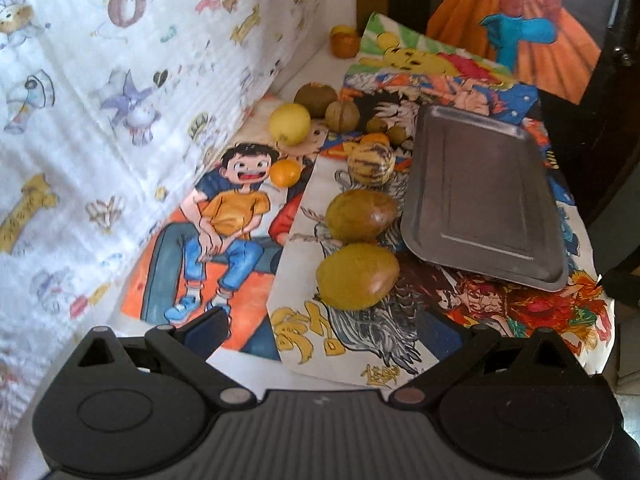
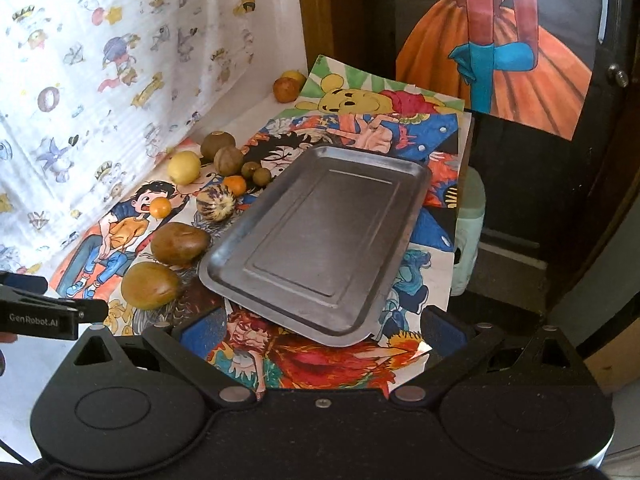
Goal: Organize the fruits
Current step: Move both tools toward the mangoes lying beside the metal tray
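Bare metal tray right of scattered fruits

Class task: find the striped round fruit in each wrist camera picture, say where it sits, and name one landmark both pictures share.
Left wrist view: the striped round fruit sits right of centre, just off the metal tray's left edge.
Right wrist view: the striped round fruit sits left of centre, again just off the tray's left edge.
Shared landmark: the small orange fruit over the cartoon boy's face.

Colours: plain grey metal tray, fruit olive to orange.
Two olive-brown oval fruits, cream purple-striped round fruit, pale yellow round fruit, small orange fruit; multicoloured cartoon posters.
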Tool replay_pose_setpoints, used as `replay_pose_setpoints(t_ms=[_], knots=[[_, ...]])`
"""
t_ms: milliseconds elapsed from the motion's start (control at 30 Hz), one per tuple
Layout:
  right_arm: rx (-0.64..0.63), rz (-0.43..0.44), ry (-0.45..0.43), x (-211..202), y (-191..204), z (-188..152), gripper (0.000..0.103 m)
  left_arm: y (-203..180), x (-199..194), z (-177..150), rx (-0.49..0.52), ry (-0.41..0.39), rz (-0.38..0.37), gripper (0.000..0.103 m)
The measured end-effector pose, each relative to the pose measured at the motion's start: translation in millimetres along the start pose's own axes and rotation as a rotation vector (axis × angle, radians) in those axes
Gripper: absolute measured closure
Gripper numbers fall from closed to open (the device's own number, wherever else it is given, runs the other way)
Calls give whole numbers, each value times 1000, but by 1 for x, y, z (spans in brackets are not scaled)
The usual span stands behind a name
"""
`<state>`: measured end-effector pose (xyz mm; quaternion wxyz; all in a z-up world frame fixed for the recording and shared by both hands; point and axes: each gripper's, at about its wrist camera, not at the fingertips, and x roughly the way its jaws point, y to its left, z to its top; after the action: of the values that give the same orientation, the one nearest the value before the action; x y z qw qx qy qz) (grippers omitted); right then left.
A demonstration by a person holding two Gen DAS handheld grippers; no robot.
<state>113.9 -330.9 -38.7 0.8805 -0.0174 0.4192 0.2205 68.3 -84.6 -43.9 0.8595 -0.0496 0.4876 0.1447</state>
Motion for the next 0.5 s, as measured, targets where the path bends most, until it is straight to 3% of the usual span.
replay_pose_setpoints(t_ms=[267,500], knots=[[29,66,63,19,-6,3,0,-13,3,-4,-3,41,39,1],[72,87,131,45,-5,14,0,-11,17,-1,84,49,45,1]])
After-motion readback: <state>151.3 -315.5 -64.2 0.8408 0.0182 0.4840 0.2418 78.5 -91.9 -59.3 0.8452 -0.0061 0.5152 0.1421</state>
